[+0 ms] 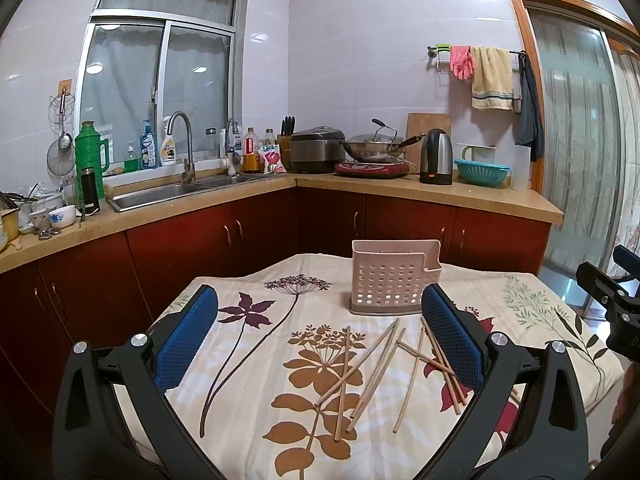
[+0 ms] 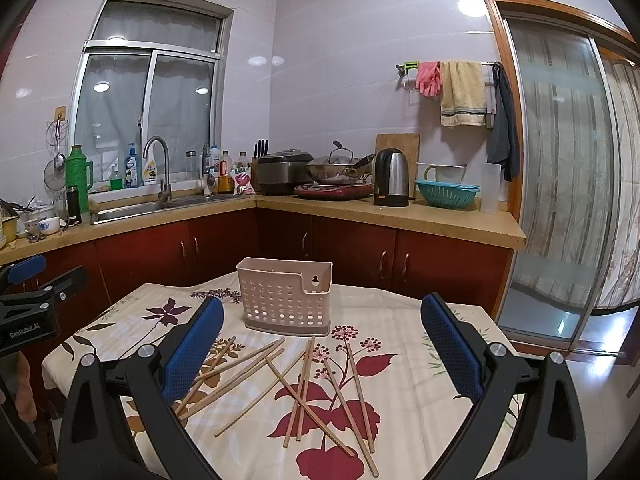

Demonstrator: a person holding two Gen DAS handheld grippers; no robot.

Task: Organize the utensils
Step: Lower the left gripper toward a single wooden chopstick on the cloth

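Note:
Several wooden chopsticks [image 1: 376, 368] lie scattered on the flower-patterned tablecloth [image 1: 248, 360]; they also show in the right wrist view [image 2: 304, 384]. A pink perforated utensil holder [image 1: 394, 282] stands upright at the table's far side, also in the right wrist view [image 2: 284, 296]. My left gripper [image 1: 320, 320] is open and empty, held above the near side of the chopsticks. My right gripper [image 2: 322, 328] is open and empty, above the chopsticks and in front of the holder. The right gripper's body [image 1: 612, 300] shows at the right edge of the left wrist view.
Behind the table runs an L-shaped kitchen counter [image 1: 400, 186] with red cabinets, a sink [image 1: 160, 194], a wok, a kettle [image 1: 436, 156] and a teal colander. A sliding glass door [image 2: 560, 184] is at the right. The left gripper's body [image 2: 28, 304] is at the left edge.

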